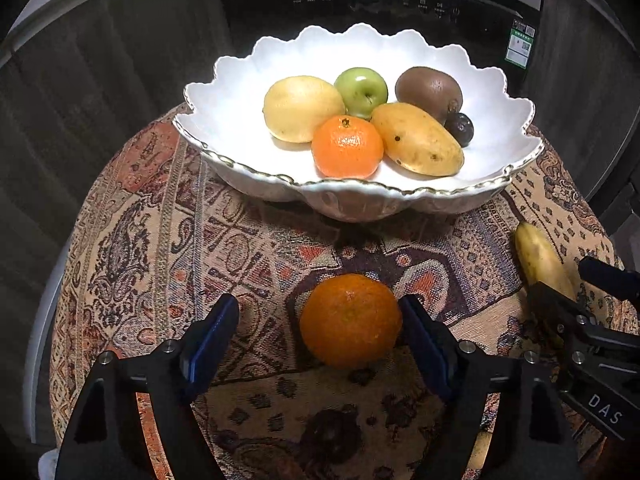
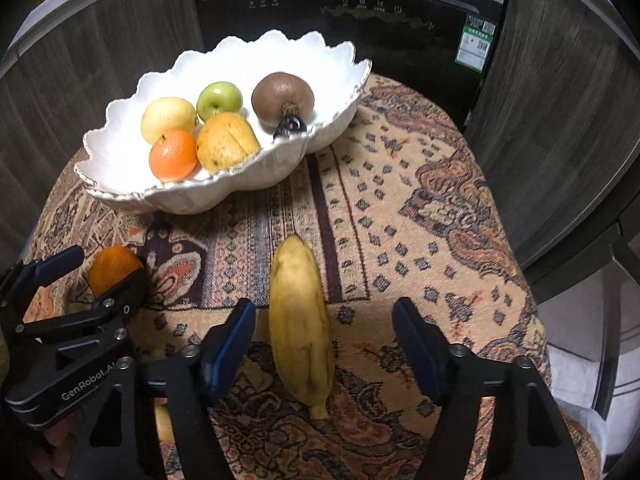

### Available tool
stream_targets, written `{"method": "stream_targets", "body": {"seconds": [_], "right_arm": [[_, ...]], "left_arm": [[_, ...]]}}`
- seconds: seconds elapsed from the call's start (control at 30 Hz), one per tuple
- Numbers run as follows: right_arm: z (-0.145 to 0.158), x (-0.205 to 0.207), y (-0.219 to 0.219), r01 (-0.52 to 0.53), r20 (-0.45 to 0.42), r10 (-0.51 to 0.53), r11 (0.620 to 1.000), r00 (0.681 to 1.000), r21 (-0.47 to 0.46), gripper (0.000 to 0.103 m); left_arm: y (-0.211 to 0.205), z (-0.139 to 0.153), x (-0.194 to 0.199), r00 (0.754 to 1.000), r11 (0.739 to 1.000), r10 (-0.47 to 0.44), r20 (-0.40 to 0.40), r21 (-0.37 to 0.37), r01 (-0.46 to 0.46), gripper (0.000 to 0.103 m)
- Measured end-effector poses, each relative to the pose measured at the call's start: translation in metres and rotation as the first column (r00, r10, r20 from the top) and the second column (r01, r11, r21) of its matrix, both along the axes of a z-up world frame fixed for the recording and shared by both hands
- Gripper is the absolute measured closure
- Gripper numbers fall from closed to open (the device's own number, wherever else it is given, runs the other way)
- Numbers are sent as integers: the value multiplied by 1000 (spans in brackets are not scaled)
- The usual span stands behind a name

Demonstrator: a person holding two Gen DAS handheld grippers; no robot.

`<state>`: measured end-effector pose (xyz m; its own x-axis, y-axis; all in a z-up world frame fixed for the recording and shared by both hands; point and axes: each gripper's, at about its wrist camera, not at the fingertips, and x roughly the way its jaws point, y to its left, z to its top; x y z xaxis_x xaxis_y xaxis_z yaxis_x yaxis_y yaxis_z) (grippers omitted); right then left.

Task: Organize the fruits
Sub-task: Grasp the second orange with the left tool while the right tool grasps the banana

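Observation:
A white scalloped bowl (image 1: 240,76) stands at the back of the patterned cloth and holds a lemon (image 1: 302,108), green apple (image 1: 361,91), kiwi (image 1: 428,90), mango (image 1: 420,138), tangerine (image 1: 347,147) and a small dark fruit (image 1: 460,128). My left gripper (image 1: 320,316) is open around an orange (image 1: 350,320) that lies on the cloth, its right finger touching it. My right gripper (image 2: 324,320) is open around a banana (image 2: 300,320) that lies lengthwise on the cloth. The bowl (image 2: 132,112) and the orange (image 2: 114,270) also show in the right wrist view.
The table wears a patterned woven cloth (image 1: 160,240). A dark appliance front (image 1: 380,4) and wood-grain cabinet doors (image 1: 100,60) stand behind it. The banana (image 1: 540,260) and the right gripper's body (image 1: 592,340) lie just right of the left gripper.

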<state>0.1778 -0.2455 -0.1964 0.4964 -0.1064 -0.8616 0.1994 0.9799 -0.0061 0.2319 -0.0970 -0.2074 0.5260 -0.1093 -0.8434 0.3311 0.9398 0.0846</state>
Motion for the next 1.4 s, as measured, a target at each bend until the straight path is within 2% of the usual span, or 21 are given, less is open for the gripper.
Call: {"method": "stream_targets", "body": {"seconds": [0.1, 0.17, 0.3, 0.37, 0.47, 0.83, 1.07, 1.4], "right_arm": [[-5, 0, -1, -5, -14, 6, 1000, 1000, 23, 49], [-6, 1, -1, -10, -11, 10, 1000, 1000, 26, 52], [-6, 1, 4, -41, -7, 41, 998, 999, 39, 67], [-6, 1, 6, -45, -7, 46, 998, 999, 35, 67], [-5, 1, 6, -50, -3, 50, 998, 999, 38, 70], [2, -1, -2, -21, 8, 21, 998, 1000, 55, 71], [18, -5, -2, -17, 35, 15, 998, 999, 58, 72], [46, -13, 0, -17, 86, 12, 998, 996, 63, 72]], "left_arm": [[-2, -3, 0, 1000, 1000, -5, -4, 7, 5, 27], [-4, -4, 1, 1000, 1000, -8, -9, 5, 8, 31], [-6, -6, 1, 1000, 1000, -11, -18, -10, 11, 39], [-7, -5, 1, 1000, 1000, -17, -18, -12, 17, 44], [-12, -4, 0, 999, 999, -43, -26, -18, 43, 56], [-12, 5, -7, 999, 999, -39, -11, 14, 40, 58], [-8, 24, -18, 999, 999, -41, 16, 20, 40, 58], [2, 58, -27, 998, 999, -42, 51, -9, 42, 58]]}}
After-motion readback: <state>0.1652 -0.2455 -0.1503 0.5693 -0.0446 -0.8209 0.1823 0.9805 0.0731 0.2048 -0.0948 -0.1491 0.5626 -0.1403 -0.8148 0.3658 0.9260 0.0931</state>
